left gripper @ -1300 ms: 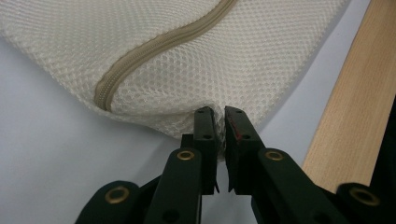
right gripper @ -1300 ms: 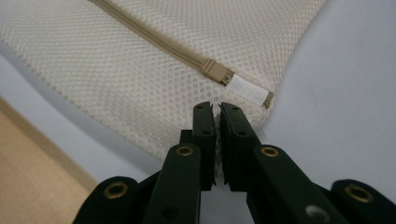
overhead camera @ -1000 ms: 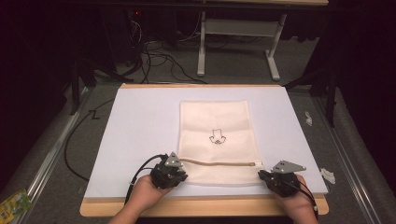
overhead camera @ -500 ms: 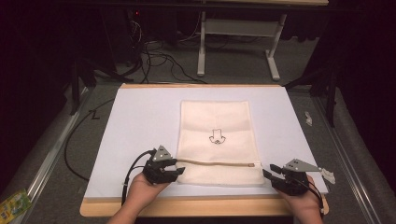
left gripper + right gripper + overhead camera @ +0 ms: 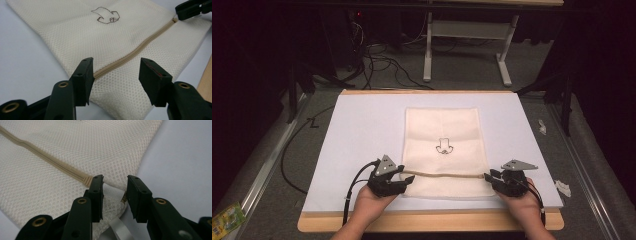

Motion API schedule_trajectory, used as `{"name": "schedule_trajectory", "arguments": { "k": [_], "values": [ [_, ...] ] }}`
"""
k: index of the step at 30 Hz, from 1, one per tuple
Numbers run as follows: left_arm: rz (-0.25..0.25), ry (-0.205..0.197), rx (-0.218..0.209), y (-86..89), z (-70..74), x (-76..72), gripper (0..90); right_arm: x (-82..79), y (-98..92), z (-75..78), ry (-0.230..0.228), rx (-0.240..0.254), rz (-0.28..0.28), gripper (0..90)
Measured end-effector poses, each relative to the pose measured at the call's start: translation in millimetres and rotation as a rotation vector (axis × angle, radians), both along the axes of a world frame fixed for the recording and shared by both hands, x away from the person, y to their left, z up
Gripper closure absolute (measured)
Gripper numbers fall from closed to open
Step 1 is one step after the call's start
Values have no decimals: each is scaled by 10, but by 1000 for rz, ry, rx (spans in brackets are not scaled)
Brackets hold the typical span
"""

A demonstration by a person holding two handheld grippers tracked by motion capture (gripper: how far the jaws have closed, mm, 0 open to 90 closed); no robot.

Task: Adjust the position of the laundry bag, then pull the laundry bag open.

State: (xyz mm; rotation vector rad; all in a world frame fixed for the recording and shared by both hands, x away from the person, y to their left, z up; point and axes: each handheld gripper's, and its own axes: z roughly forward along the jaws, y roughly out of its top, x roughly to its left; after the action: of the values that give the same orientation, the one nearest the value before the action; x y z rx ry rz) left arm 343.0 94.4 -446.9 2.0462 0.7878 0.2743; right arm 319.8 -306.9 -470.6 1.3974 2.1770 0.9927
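A cream mesh bag (image 5: pixel 442 130) with a small stitched figure lies flat on the white board, and a tan zipper (image 5: pixel 444 174) runs across its near end. My left gripper (image 5: pixel 403 177) sits at the zipper's left end. Its jaws have just been opening and stand wide apart (image 5: pixel 116 67) over the mesh without pressing on it. My right gripper (image 5: pixel 488 179) is at the zipper's right end. Its jaws have just been closing, and a gap remains (image 5: pixel 115 182), with the bag's corner and zipper end between them, not pinched.
The white board (image 5: pixel 362 130) rests on a wooden table (image 5: pixel 437 222). Crumpled paper scraps (image 5: pixel 563 188) lie off the board's right side. Cables and a desk frame (image 5: pixel 427 55) occupy the floor behind. A green packet (image 5: pixel 224 220) lies at the bottom left.
Both grippers went from shut to open. The right hand drew out to the right, then came back left to the zipper's end. The left hand stayed put.
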Motion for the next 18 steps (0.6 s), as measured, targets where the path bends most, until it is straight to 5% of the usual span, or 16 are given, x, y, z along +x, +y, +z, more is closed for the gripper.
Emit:
{"name": "schedule_trajectory", "arguments": {
  "k": [3, 12, 18],
  "values": [
    [-14, -12, 29, -19, -4, -10, 462, -5, 5, -12, -10, -9, -7, 656],
    [-17, -40, 26, -43, 48, -20, 458, -2, -33, -31, -16, 2, -22, 631],
    [-29, -30, 9, -120, 34, 59, 461, 94, -15, -59, 22, 38, -19, 678]
  ]
}}
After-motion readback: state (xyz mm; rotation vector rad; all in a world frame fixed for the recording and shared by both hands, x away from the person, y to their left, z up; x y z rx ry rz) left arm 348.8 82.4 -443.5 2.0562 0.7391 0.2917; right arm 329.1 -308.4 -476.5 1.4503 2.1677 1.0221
